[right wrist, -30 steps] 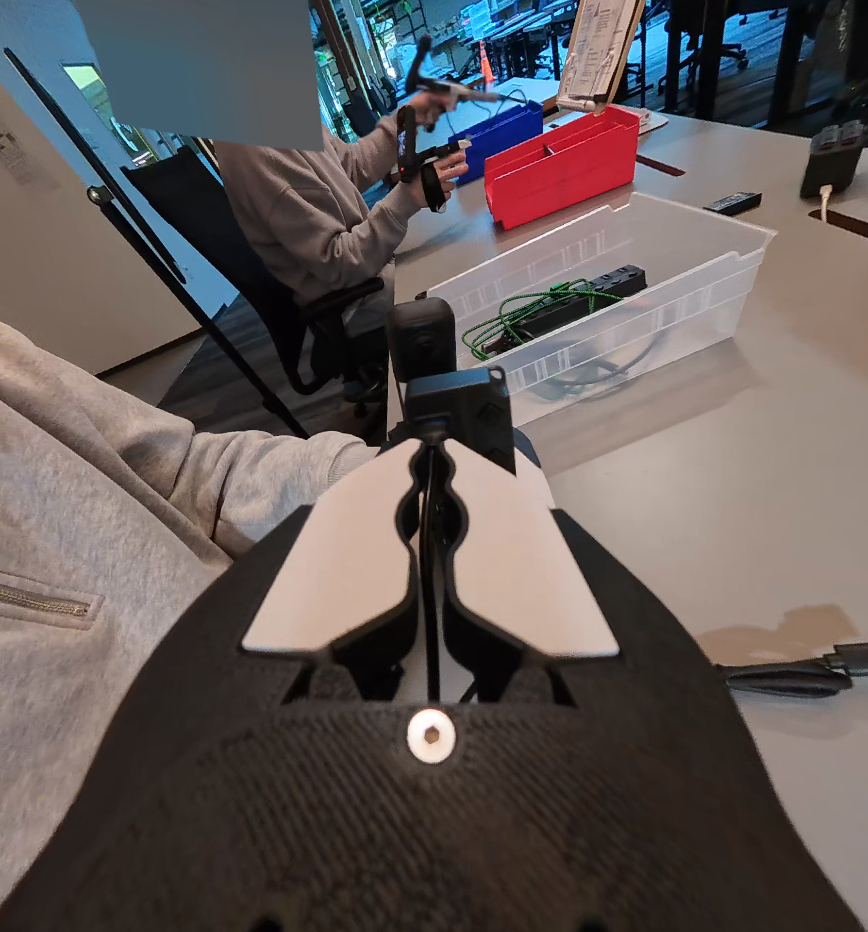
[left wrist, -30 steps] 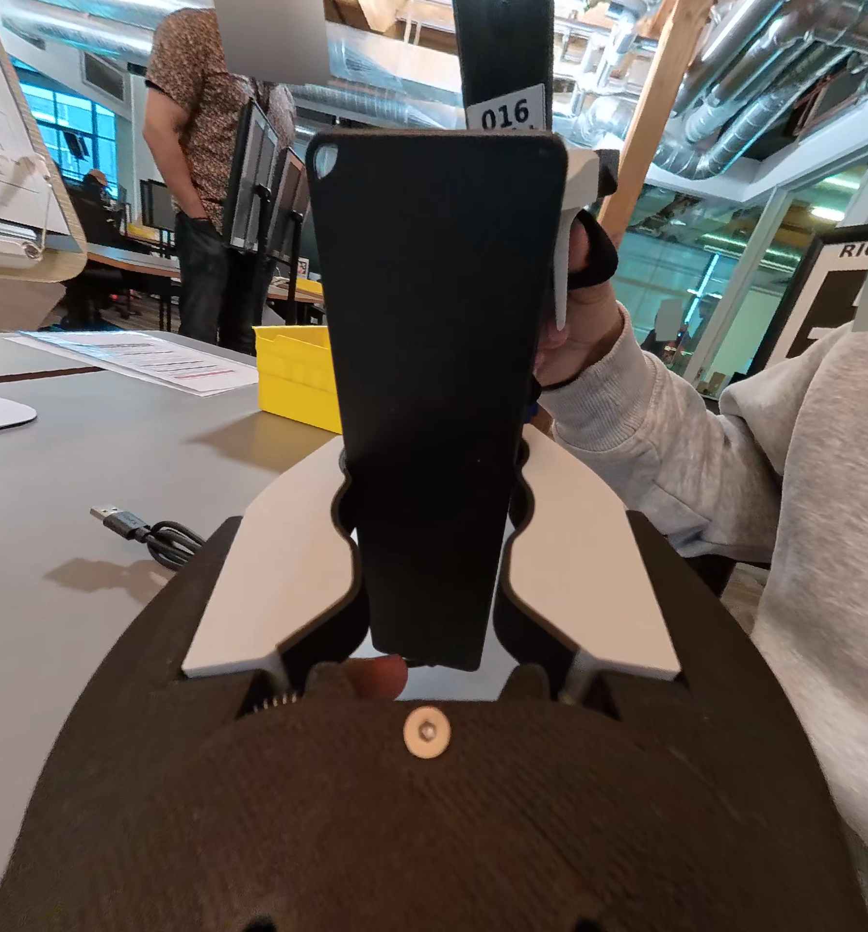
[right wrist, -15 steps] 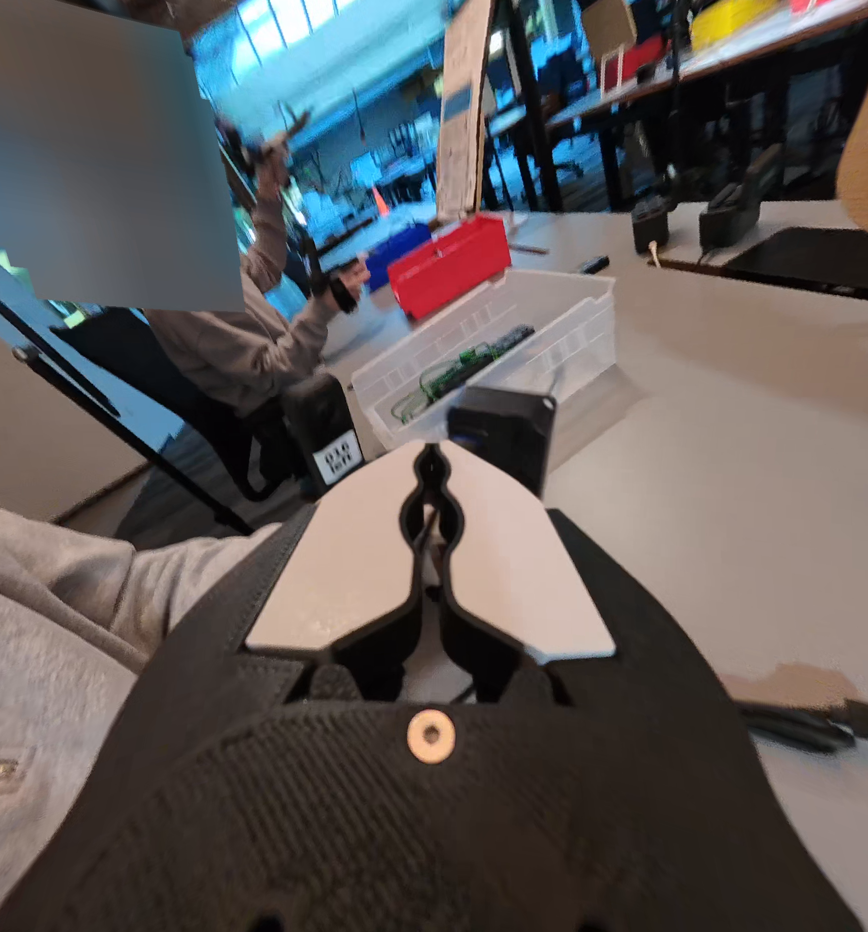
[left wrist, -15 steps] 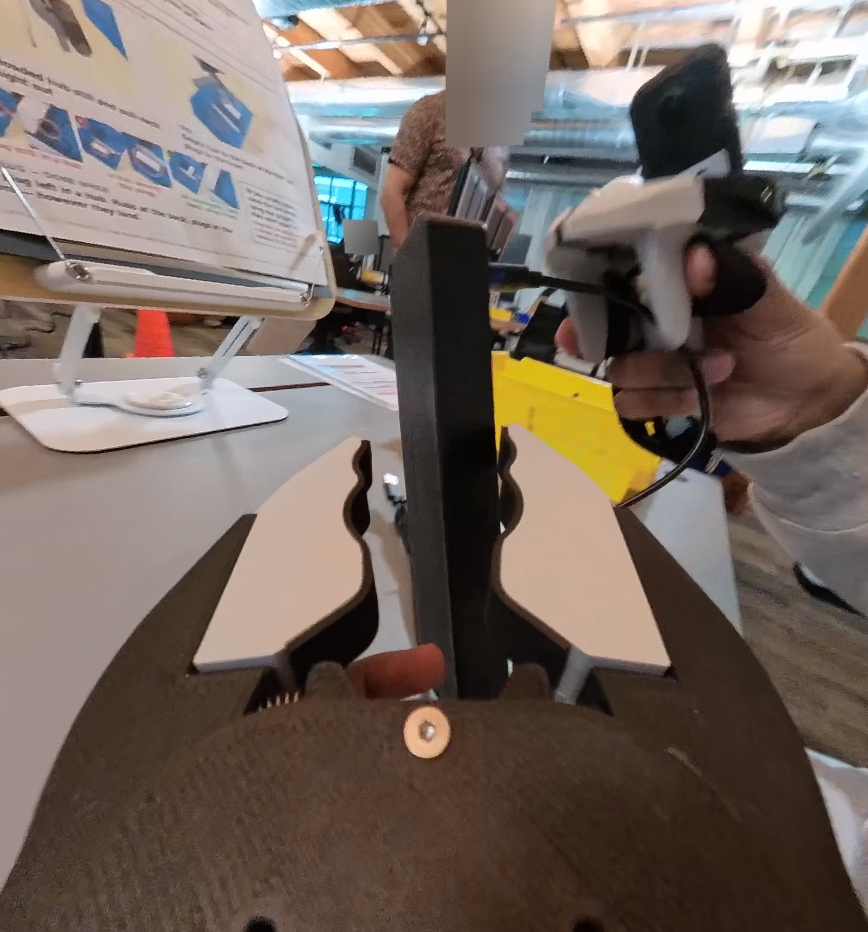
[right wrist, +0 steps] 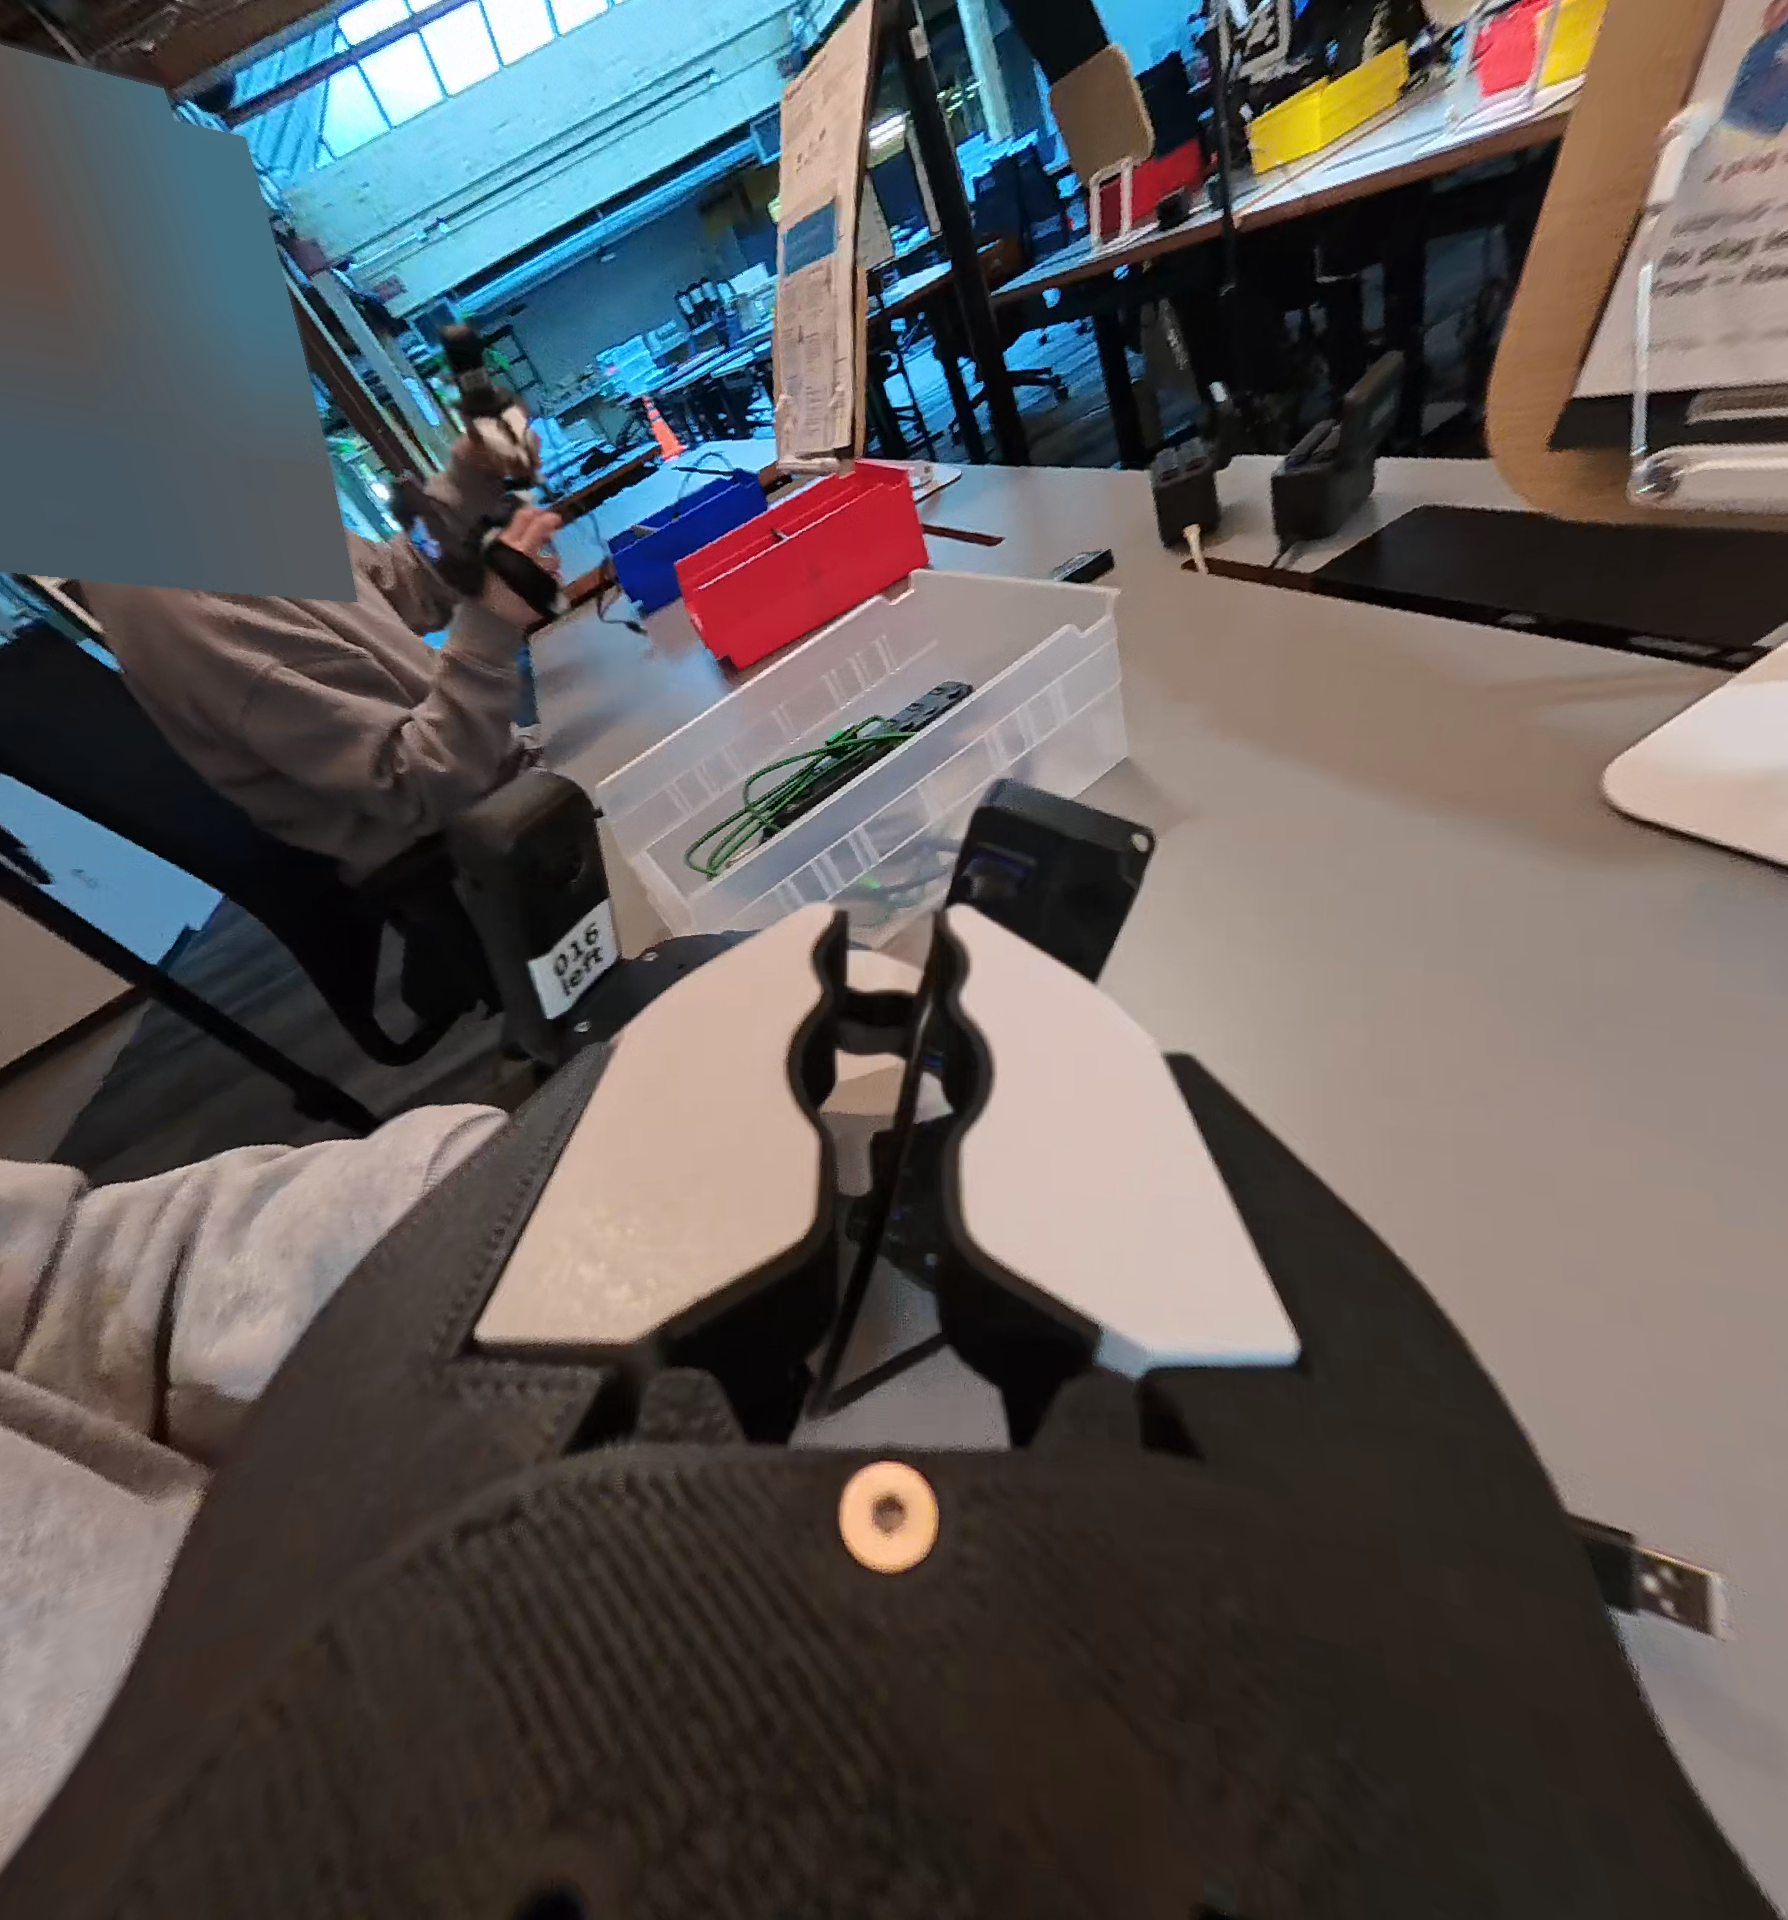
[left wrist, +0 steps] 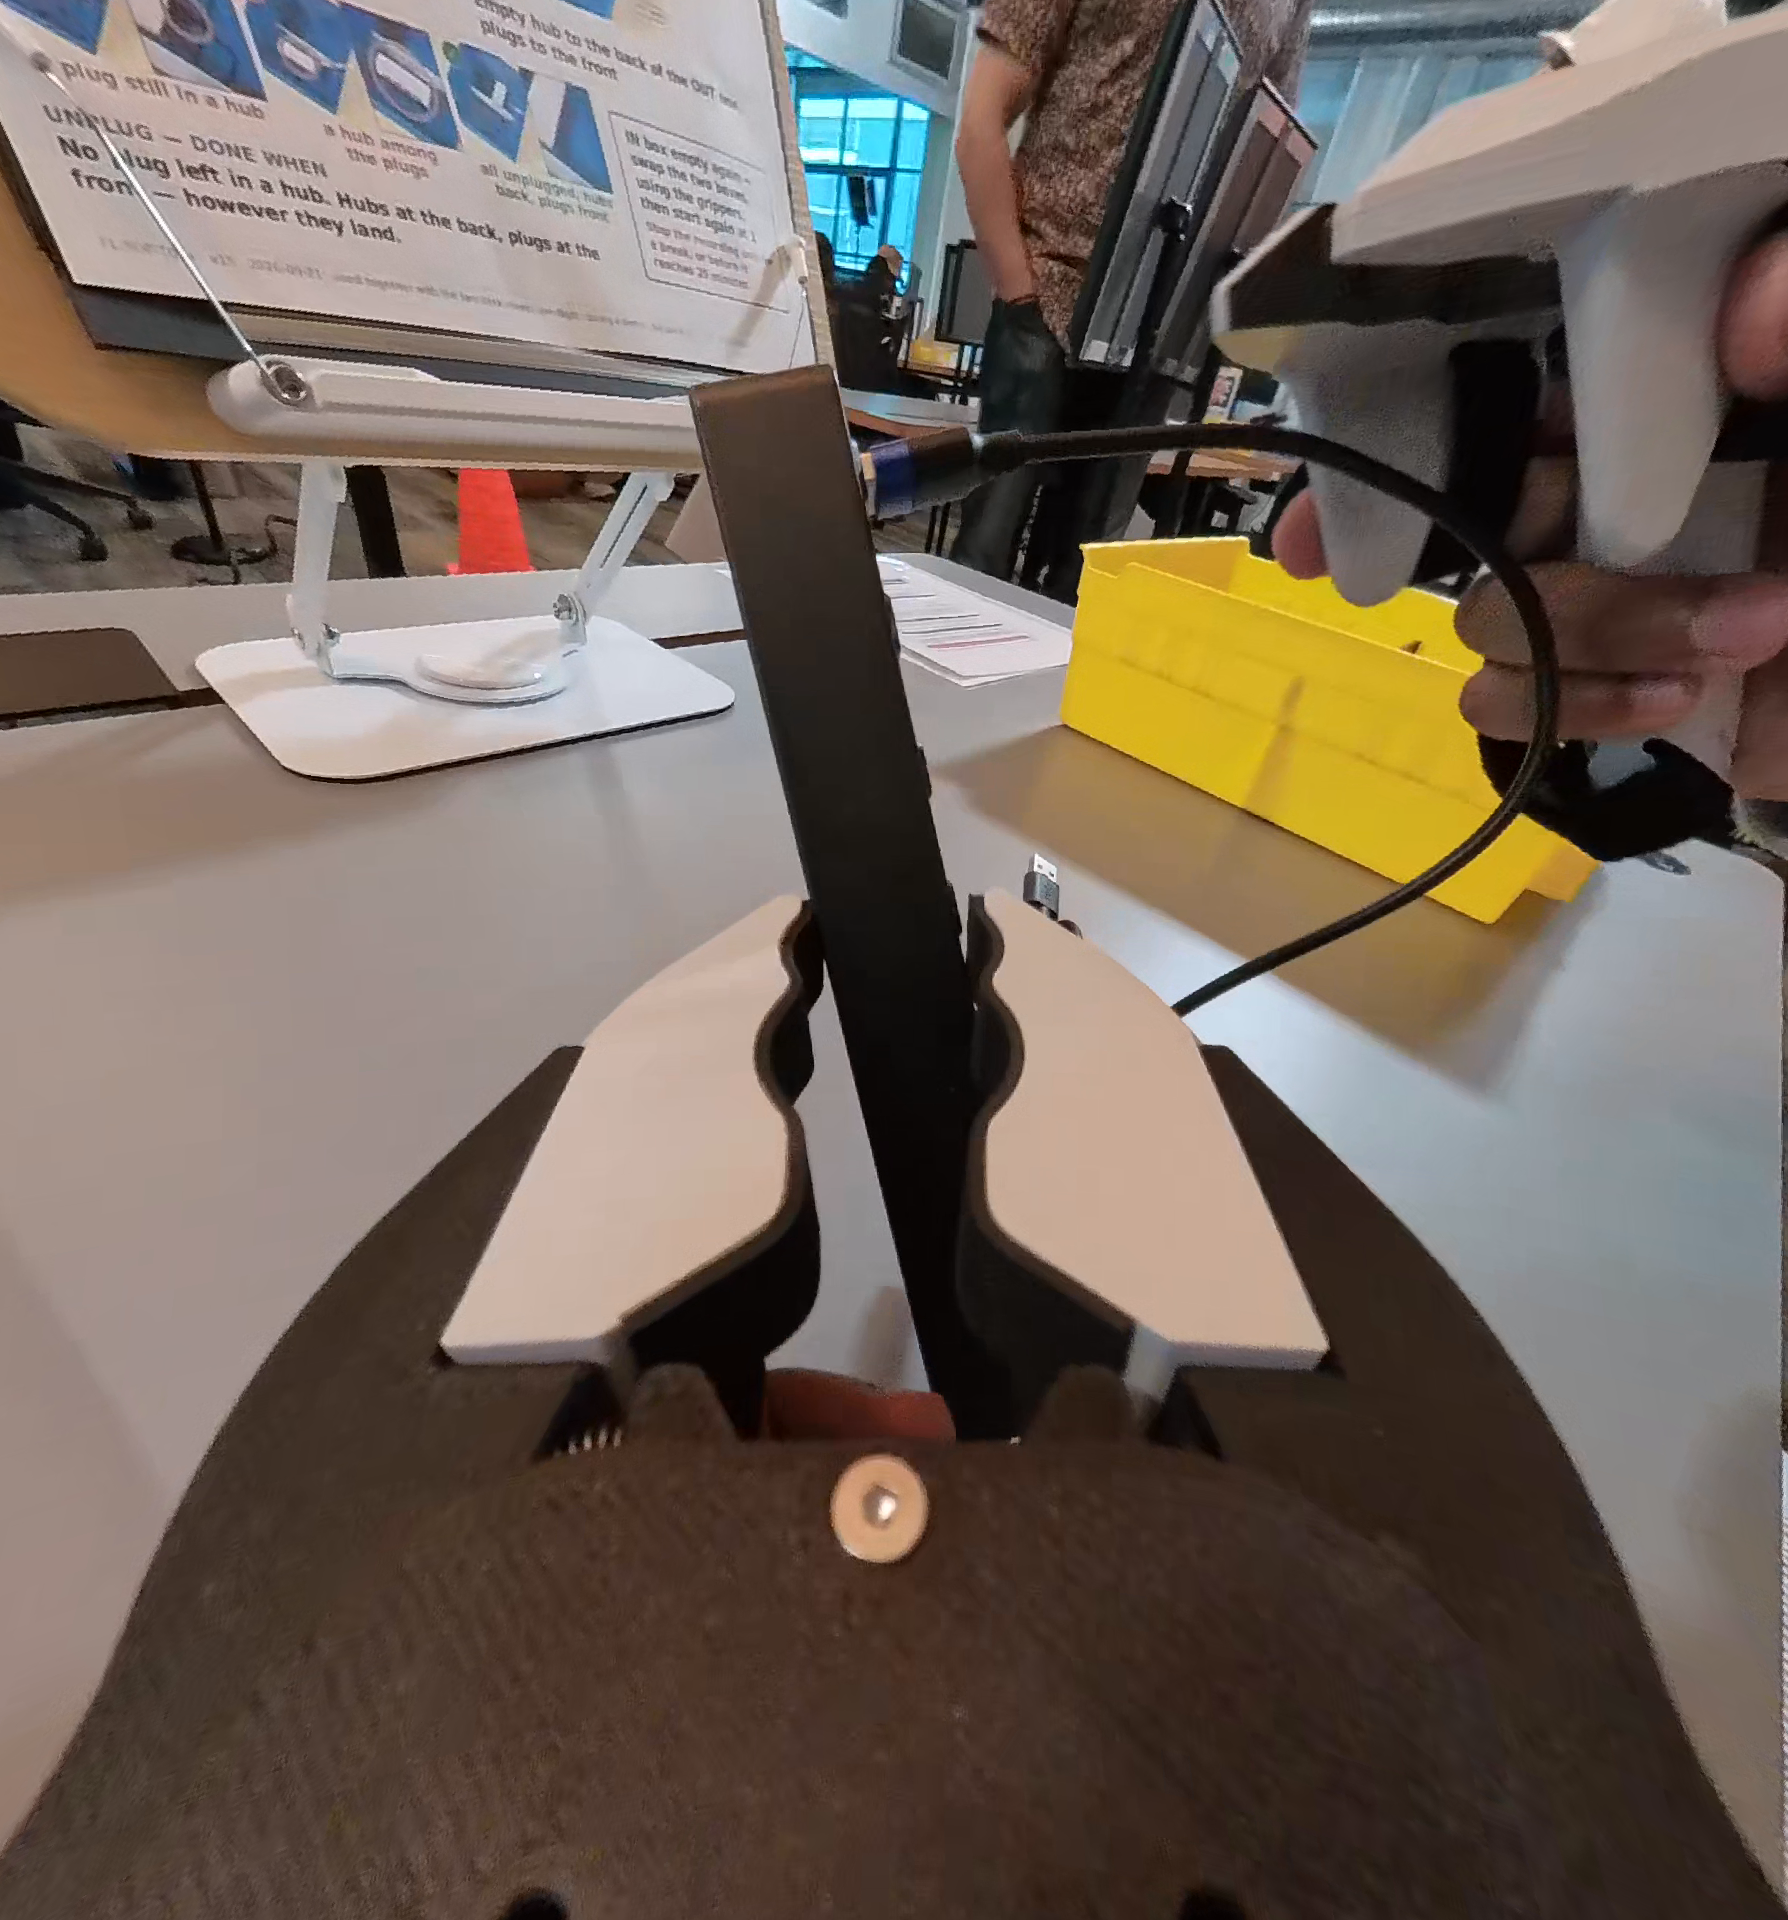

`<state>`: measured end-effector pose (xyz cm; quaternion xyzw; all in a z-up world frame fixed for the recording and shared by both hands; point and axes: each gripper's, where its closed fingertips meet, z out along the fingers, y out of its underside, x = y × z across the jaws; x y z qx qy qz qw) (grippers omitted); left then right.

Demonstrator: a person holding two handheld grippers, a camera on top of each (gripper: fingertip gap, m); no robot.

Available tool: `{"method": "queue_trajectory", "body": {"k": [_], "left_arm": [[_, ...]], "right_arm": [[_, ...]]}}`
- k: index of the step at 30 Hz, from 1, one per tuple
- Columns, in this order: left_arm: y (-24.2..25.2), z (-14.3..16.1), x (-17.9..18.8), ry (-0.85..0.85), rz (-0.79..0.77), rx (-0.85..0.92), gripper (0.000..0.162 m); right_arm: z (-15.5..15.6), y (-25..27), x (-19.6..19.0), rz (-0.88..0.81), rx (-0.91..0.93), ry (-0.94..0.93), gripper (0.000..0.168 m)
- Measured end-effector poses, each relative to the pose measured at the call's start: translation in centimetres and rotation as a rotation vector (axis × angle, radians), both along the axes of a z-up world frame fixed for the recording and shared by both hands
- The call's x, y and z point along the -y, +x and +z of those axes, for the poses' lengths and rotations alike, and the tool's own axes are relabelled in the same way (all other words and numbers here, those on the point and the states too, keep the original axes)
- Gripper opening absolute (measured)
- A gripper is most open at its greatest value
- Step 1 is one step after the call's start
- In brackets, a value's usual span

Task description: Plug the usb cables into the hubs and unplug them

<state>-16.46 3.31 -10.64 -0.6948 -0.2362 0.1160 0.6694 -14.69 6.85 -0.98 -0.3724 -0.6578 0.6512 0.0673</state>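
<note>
Left wrist view: left gripper (left wrist: 885, 935) clamping the hub (left wrist: 848, 727) upright above the table (left wrist: 246, 987).
The hub is standing edge-on between the fingers, tilting slightly left. A plug (left wrist: 905, 476) is sitting in its far upper right side, and the cable (left wrist: 1472, 582) is looping right past the hand (left wrist: 1648, 623). In the right wrist view, the right gripper (right wrist: 890, 935) is standing slightly parted around the cable (right wrist: 885, 1174), not pinching it. A second plug (right wrist: 1654, 1590) is lying on the table (right wrist: 1441, 987), near right. A yellow bin (left wrist: 1285, 675) is sitting far right.
</note>
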Motion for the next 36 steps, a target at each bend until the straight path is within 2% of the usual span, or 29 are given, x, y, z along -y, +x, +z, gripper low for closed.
{"method": "queue_trajectory", "body": {"k": [3,6,9,10,11,13,22,25,36], "left_arm": [[0.3,0.0,-0.2,-0.012,-0.006,-0.026,0.028],[0.5,0.1,-0.4,-0.025,-0.012,-0.053,0.028],[1.0,0.1,-0.7,-0.046,-0.019,-0.093,0.028],[1.2,0.2,-0.9,-0.055,-0.022,-0.109,0.028],[1.4,0.1,-1.0,-0.065,-0.029,-0.125,0.028],[1.5,0.2,-1.1,-0.068,-0.027,-0.137,0.029],[1.4,-1.5,-1.5,-0.198,-0.029,-0.078,0.038],[1.4,-2.1,-1.6,-0.259,-0.004,-0.098,0.033],[1.3,-2.2,-1.5,-0.227,-0.035,-0.028,0.030]], "right_arm": [[-0.3,-0.5,-0.4,-0.034,-0.021,0.053,0.030],[-2.1,-0.5,0.2,-0.013,0.026,0.117,0.041],[-3.5,-0.4,1.0,0.016,0.066,0.138,0.036],[-3.8,-0.3,1.1,0.025,0.076,0.148,0.027],[-4.1,-0.3,1.1,0.034,0.080,0.158,0.012],[-4.2,-0.3,0.8,0.029,0.074,0.176,0.003],[-4.1,-0.2,1.0,0.029,0.055,0.184,0.002],[-4.0,0.0,1.3,0.044,0.051,0.185,0.002],[-3.9,0.1,1.6,0.051,0.044,0.186,0.003]]}}
